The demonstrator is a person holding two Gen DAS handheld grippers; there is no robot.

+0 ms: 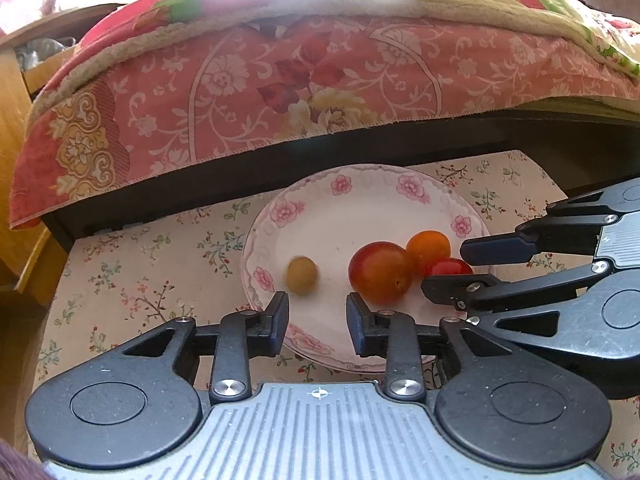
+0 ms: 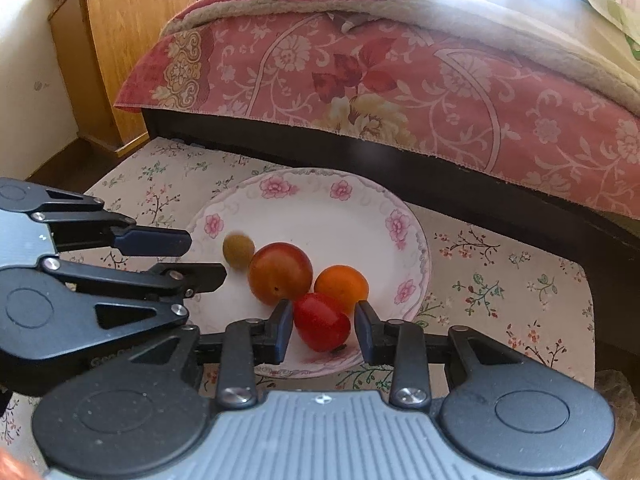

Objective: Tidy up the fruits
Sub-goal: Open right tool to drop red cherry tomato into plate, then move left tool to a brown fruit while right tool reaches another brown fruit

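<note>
two grippers hover over a flowered plate [image 2: 404, 216] on the tabletop: left gripper [image 1: 318, 320] spread and empty, green fruit [image 1: 302, 275] at its 12 o'clock; right gripper [image 2: 323, 330] spread around a red tomato [image 2: 322, 322], apparently releasing; next, likely withdrawing cleanly.

Two close wrist views angled down — shared floral plate [image 1: 280, 210] [image 2: 404, 220].

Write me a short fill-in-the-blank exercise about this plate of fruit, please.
The plate holds ___ fruits. The oval fruit between the right gripper's fingers is ___. The left gripper's fingers have ___ between them.
Missing words: four; red; nothing.
</note>
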